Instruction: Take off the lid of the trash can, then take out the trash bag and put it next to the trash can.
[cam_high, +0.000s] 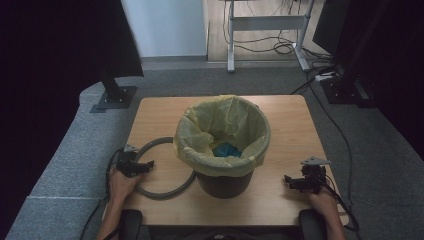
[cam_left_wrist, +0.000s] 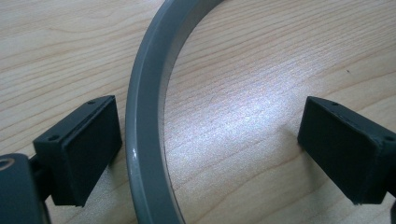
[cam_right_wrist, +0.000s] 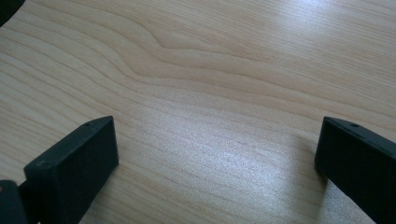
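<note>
A dark bin (cam_high: 223, 183) lined with a yellow bag (cam_high: 222, 131) stands mid-table, with something blue (cam_high: 226, 149) inside. A grey ring (cam_high: 162, 192) lies flat on the wood to its left, partly behind the bin. My left gripper (cam_high: 148, 165) is open over the ring's left arc; in the left gripper view the ring (cam_left_wrist: 145, 140) passes between the jaws, close to the left pad (cam_left_wrist: 91, 149), not pinched. My right gripper (cam_high: 290, 182) is open at the table's right front, with bare wood (cam_right_wrist: 210, 140) between its jaws.
The wooden table (cam_high: 285, 125) is small and sits over grey carpet (cam_high: 65, 165). A black stand base (cam_high: 114, 96) is at the back left, a metal desk frame (cam_high: 267, 22) and cables (cam_high: 325, 107) at the back right.
</note>
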